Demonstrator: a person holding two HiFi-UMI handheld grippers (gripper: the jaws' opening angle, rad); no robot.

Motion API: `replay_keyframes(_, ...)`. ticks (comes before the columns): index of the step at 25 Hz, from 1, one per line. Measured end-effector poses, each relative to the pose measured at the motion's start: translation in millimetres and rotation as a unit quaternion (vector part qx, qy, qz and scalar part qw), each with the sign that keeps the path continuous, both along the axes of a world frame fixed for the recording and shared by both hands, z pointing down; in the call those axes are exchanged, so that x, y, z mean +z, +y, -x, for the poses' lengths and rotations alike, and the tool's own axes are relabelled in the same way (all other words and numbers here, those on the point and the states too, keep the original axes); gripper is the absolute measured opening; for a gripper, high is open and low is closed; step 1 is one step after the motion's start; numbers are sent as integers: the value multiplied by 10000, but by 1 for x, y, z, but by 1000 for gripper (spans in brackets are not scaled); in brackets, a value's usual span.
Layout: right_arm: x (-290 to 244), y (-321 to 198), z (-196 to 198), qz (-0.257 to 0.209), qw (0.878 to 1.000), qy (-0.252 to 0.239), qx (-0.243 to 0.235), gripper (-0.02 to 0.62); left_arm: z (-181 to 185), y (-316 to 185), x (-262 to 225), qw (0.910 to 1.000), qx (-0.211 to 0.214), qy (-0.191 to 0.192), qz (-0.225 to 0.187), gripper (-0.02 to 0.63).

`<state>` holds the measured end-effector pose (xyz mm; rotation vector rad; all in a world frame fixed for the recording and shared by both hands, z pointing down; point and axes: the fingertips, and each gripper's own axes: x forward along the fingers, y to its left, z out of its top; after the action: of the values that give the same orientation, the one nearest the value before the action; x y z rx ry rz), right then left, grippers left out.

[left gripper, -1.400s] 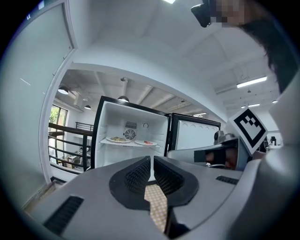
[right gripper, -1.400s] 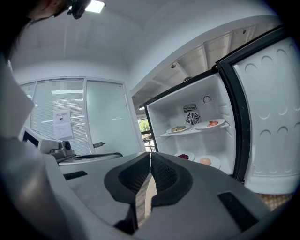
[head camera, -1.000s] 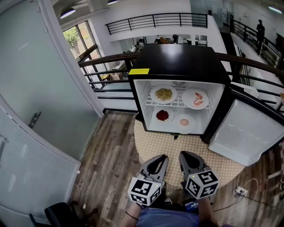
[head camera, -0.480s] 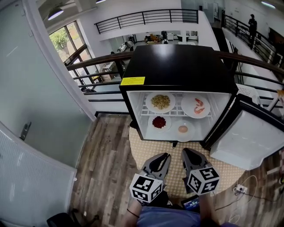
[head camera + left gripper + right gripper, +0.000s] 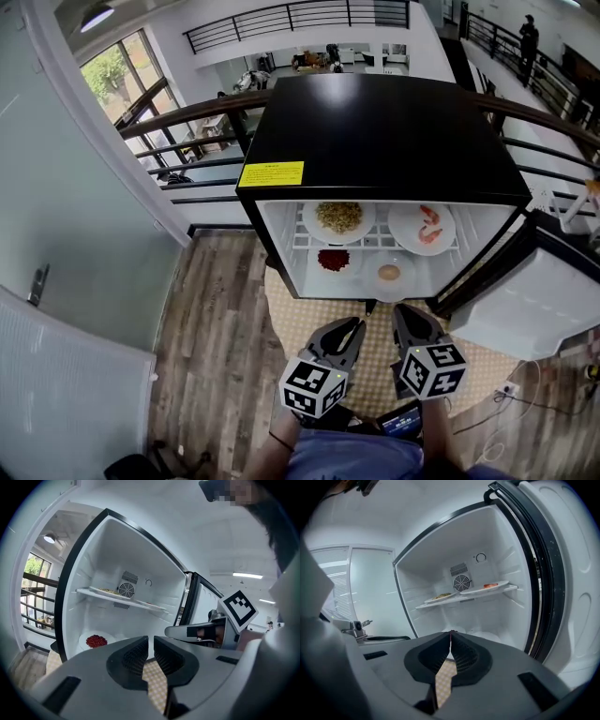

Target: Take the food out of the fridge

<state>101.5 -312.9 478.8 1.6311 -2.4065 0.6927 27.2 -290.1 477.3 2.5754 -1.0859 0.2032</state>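
Observation:
A small black fridge stands open on the floor in front of me. On its upper shelf are a plate of noodles and a plate of shrimp. Below them lie a plate of red food and a plate with a pinkish piece. My left gripper and right gripper hang side by side just in front of the opening, both shut and empty. The left gripper faces the red food. The right gripper faces the shelf with the shrimp plate.
The fridge door is swung open to the right. A checked mat lies under the fridge on the wood floor. A glass partition runs along the left, a railing behind. A cable and socket strip lie at the right.
Both grippers have moved forward and down toward the fridge opening, staying shut. The fridge now looks larger and closer in the head view.

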Motion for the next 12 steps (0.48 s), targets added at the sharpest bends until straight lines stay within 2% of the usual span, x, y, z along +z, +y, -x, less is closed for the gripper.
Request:
replay_keyframes(7, 33, -23, -17, 231, 9992, -113, 311, 21, -11, -29, 40, 9990, 215, -115, 382, 34)
replay_keyframes(12, 64, -39, -32, 435, 9983, 155, 355, 21, -21, -48, 79, 9963, 282, -194, 794, 55)
